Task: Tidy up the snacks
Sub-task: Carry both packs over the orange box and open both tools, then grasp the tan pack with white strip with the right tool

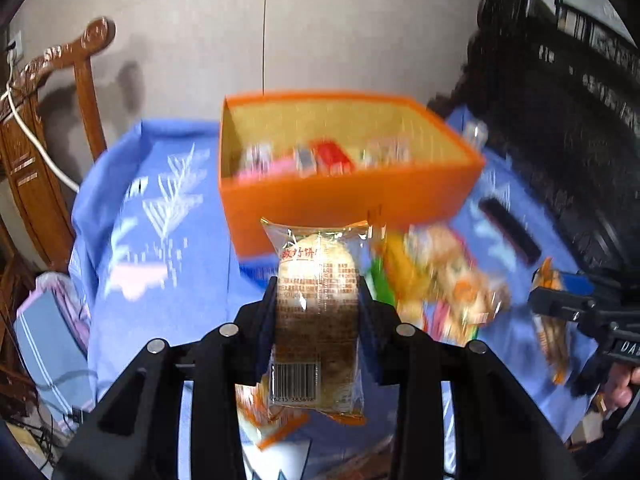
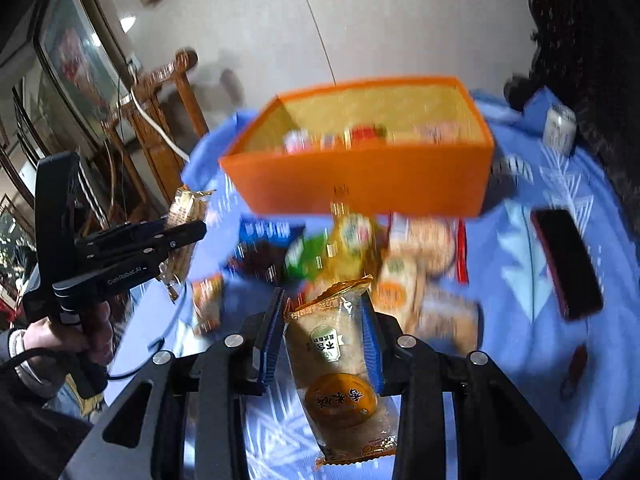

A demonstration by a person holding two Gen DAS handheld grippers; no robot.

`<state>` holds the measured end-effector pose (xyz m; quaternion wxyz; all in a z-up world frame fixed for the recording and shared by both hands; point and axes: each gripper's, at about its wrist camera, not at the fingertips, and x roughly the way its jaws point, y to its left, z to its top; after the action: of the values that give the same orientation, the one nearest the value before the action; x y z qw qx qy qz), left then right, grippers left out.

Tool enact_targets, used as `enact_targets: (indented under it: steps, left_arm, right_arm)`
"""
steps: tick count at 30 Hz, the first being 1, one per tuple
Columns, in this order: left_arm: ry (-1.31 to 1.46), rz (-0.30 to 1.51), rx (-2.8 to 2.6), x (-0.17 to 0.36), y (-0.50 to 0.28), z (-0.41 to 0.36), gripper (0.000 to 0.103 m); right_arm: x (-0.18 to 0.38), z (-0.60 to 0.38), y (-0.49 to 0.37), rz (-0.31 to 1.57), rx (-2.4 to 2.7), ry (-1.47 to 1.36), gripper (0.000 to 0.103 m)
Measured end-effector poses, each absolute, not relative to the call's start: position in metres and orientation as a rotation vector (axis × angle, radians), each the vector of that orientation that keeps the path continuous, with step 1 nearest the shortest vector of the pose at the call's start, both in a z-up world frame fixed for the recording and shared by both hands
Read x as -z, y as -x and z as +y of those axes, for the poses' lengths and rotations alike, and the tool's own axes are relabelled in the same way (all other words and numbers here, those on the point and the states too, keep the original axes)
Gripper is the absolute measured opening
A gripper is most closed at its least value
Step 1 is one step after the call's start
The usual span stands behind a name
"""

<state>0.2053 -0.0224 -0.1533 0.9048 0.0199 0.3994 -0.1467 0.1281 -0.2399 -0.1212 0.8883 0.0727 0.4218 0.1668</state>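
My left gripper [image 1: 318,300] is shut on a clear-wrapped rice cracker packet [image 1: 316,312] with a barcode and orange ends, held above the blue cloth. From the right wrist view, the left gripper [image 2: 188,228] holds that same packet [image 2: 182,216] at the left. A second rice cracker packet [image 2: 336,360], with a green label and an orange disc, is clamped by my right gripper [image 2: 326,320]. An orange box [image 1: 348,184] [image 2: 368,176] with several snacks inside stands ahead. A blurred heap of loose snack packets [image 1: 444,280] [image 2: 360,248] lies in front of it.
The table wears a blue patterned cloth [image 1: 160,240] [image 2: 540,280]. A dark red phone [image 2: 566,264] [image 1: 508,228] lies right of the heap, and a small white jar [image 2: 560,128] stands behind. A carved wooden chair [image 1: 48,120] is at the left. A hand [image 2: 60,332] grips the left tool.
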Motion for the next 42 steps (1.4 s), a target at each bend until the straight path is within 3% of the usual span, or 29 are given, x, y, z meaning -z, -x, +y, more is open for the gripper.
enact_targets:
  steps: [14,15,16,17,18,24,37,42]
  left_arm:
    - [-0.063,0.597,0.310,0.047,-0.343,-0.049,0.036]
    - [-0.068,0.598,0.301,0.043,-0.351,-0.051,0.046]
    - [-0.074,0.606,0.285,0.040,-0.361,-0.052,0.081]
    - [-0.080,0.612,0.251,0.037,-0.367,-0.052,0.098]
    - [-0.084,0.603,0.191,0.032,-0.371,-0.050,0.099]
    - [-0.056,0.620,0.189,0.042,-0.365,-0.028,0.099]
    - [0.015,0.823,0.226,0.143,-0.264,-0.002,0.099]
    - [-0.017,0.880,0.270,0.168,-0.223,-0.011,0.099]
  right_arm:
    - [0.023,-0.236,-0.266,0.552,-0.333,-0.068,0.036]
    - [0.018,-0.235,-0.277,0.534,-0.330,-0.057,0.040]
    - [0.014,-0.233,-0.289,0.528,-0.320,-0.047,0.048]
    - [0.011,-0.233,-0.296,0.530,-0.310,-0.045,0.079]
    - [0.006,-0.232,-0.302,0.532,-0.267,-0.044,0.100]
    - [0.006,-0.226,-0.285,0.558,-0.159,0.008,0.100]
    - [0.127,-0.275,-0.184,0.951,-0.136,-0.126,0.100]
    - [0.160,-0.272,-0.159,1.008,-0.293,0.084,0.100]
